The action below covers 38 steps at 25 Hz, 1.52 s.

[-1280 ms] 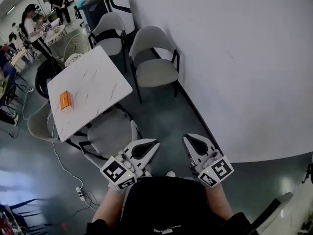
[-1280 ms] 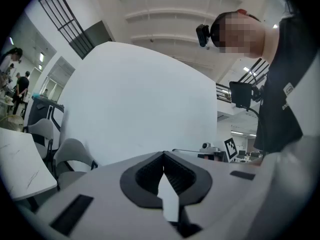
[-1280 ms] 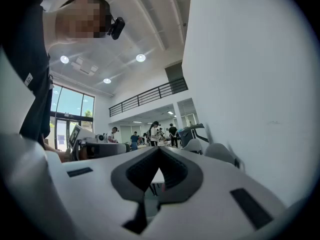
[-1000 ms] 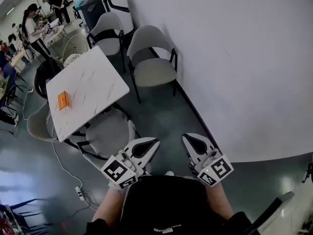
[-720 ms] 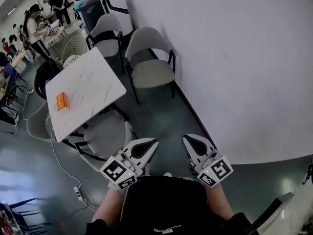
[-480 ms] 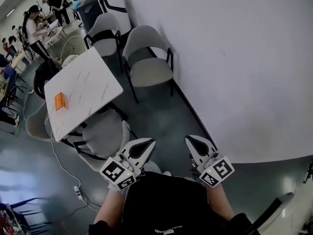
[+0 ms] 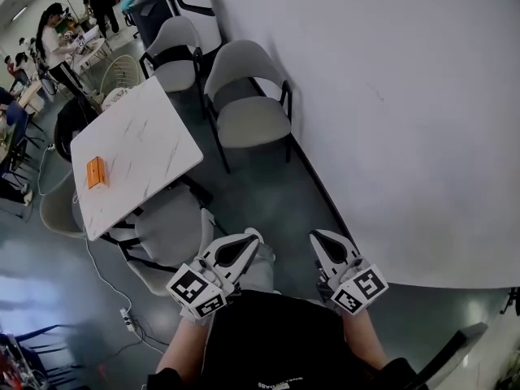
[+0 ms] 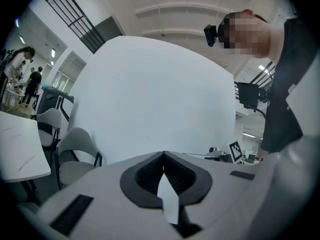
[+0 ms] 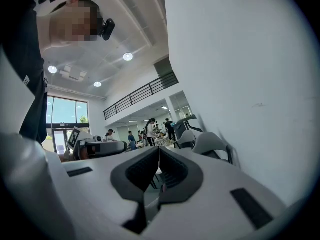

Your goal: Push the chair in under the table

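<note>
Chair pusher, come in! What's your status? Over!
Left gripper and right gripper shut, empty. Near chair sticks out from the table, untouched. Nothing seen blocking it.

No legible word, number, brand or sign is showing in any view. The left cube (image 7: 197, 291) on the left gripper (image 7: 254, 236) and the right cube (image 7: 359, 289) on the right gripper (image 7: 319, 239) are displaying only black-and-white square marker patterns, not characters. A short line of white print (image 7: 272, 385) on the person's black top (image 7: 276, 340) is sitting at the head view's bottom edge, too small to read, and the orange box (image 7: 96, 171) on the table (image 7: 154, 136) is giving no readable lettering either.
</note>
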Tool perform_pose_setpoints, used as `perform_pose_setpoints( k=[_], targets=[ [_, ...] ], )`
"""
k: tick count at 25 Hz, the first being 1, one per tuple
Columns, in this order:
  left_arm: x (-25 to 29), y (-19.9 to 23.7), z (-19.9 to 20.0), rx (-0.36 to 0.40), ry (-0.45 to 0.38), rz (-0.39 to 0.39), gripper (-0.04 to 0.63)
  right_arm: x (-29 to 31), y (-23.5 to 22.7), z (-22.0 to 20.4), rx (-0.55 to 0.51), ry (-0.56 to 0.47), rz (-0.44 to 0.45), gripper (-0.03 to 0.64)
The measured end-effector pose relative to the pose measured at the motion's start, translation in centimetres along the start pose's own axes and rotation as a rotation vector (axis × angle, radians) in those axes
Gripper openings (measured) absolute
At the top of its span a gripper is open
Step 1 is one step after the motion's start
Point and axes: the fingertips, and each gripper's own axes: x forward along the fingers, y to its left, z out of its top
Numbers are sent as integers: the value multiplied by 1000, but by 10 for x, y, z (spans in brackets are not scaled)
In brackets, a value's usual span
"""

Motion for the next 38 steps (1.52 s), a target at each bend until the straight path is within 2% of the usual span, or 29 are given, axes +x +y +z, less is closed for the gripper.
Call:
perform_pose_setpoints(
  k=[4,13,20,32,38],
  targets=[
    [24,36,15,0,4,3,5,37,-29,9,10,11,1,12],
    [65,158,63,-27,-45,46,5,167,-83,43,-40,62,60,12],
    [70,237,89,-38,-84,109,5,261,-101,60,-67,96,129,12],
    [52,311,101,-50,-110,238,6,354,-116,52,-64,154,221,12],
    [57,343,101,-65,-94,318,6,398,-145,57,-103,186,262,12]
  ],
)
